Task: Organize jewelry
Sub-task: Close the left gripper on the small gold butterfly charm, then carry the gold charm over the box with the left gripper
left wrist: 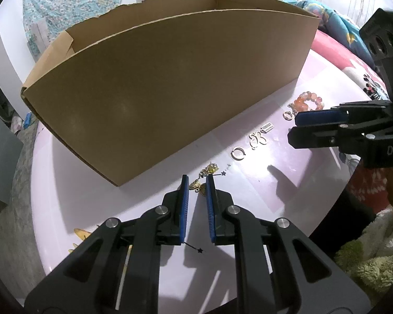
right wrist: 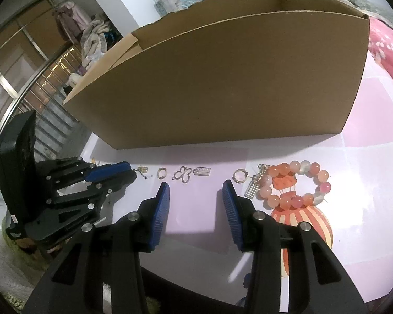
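Step in hand: the left gripper [left wrist: 197, 180] is lowered over a gold butterfly charm [left wrist: 199, 187] lying on the pink desk [left wrist: 249, 209], just in front of the cardboard box [left wrist: 170, 91]; this looks like the pick-up of that charm.
Left jaws: released, narrowly apart, one pad on each side of the charm; whether they touch it cannot be told.
Right jaws: the right gripper [right wrist: 195, 191] is released wide, grasping nothing, hovering over bare desk.
Jewelry: laid in a row along the box front — a gold cluster piece [left wrist: 209, 168], a small ring [left wrist: 238, 153], a silver butterfly outline [left wrist: 258, 140], a silver rectangular charm [left wrist: 266, 127], another ring [right wrist: 240, 175] and an orange bead bracelet [right wrist: 296, 185].
Doing it well: probably keep the pads low to the desk and centred on the wings, clench slowly so the flat charm does not skid or flip out, and avoid dragging the neighbouring cluster piece along.
Risk: the thin star-tipped pin [left wrist: 196, 248] under the gripper could be knocked.
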`<state>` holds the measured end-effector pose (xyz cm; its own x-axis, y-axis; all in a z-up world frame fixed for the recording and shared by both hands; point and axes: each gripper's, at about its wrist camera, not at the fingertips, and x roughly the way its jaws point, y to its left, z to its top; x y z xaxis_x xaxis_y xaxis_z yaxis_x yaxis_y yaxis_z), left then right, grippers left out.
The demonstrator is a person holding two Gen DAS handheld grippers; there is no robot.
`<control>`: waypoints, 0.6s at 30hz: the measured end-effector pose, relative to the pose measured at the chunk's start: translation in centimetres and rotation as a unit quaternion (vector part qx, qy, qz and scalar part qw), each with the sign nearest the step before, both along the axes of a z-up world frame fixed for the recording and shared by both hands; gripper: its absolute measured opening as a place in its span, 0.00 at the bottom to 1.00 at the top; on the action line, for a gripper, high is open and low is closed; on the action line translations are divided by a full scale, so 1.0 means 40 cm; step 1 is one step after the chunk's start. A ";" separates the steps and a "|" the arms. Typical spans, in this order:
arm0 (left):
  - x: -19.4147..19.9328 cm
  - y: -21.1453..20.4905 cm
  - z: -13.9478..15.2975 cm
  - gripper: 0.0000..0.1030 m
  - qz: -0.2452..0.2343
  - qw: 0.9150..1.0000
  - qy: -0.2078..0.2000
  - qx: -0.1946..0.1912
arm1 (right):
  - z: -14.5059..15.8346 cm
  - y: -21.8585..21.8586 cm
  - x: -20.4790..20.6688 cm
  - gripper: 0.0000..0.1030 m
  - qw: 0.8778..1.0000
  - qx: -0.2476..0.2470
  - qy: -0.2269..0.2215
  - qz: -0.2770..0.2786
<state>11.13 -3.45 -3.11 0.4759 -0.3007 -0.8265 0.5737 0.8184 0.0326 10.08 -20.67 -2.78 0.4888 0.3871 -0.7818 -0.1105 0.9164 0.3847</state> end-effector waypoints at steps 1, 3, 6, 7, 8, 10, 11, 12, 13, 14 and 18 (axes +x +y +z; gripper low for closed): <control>-0.002 0.002 0.001 0.12 0.001 1.000 0.000 0.000 | 0.001 0.000 0.000 0.40 1.000 0.000 0.000 0.000; -0.005 0.012 0.004 0.12 0.003 1.000 0.001 -0.001 | 0.003 -0.001 -0.002 0.40 1.000 -0.001 -0.001 0.000; -0.011 0.021 0.007 0.12 0.010 1.000 0.002 -0.003 | 0.003 0.003 -0.005 0.40 1.000 -0.005 -0.004 0.005; -0.013 0.023 0.009 0.12 0.012 1.000 0.003 -0.005 | 0.005 0.007 -0.006 0.40 1.000 -0.006 -0.006 0.007; -0.015 0.029 0.012 0.12 0.016 1.000 0.001 -0.006 | 0.005 0.012 -0.005 0.40 1.000 -0.008 -0.008 0.012; -0.019 0.038 0.016 0.12 0.022 1.000 0.000 -0.009 | 0.009 0.025 -0.004 0.40 1.000 -0.010 -0.012 0.020; -0.020 0.044 0.018 0.12 0.027 1.000 -0.001 -0.009 | 0.011 0.035 -0.002 0.40 0.999 -0.012 -0.015 0.029; -0.020 0.047 0.018 0.12 0.030 1.000 -0.001 -0.009 | 0.013 0.043 0.001 0.40 0.999 -0.014 -0.018 0.035; -0.020 0.051 0.019 0.12 0.034 0.999 -0.001 -0.009 | 0.016 0.057 0.006 0.40 0.999 -0.017 -0.024 0.046; -0.021 0.057 0.020 0.12 0.040 0.999 -0.002 -0.010 | 0.019 0.067 0.011 0.40 0.998 -0.019 -0.028 0.054; -0.020 0.070 0.022 0.12 0.058 0.998 -0.005 -0.014 | 0.020 0.123 0.042 0.33 0.994 -0.033 -0.043 0.095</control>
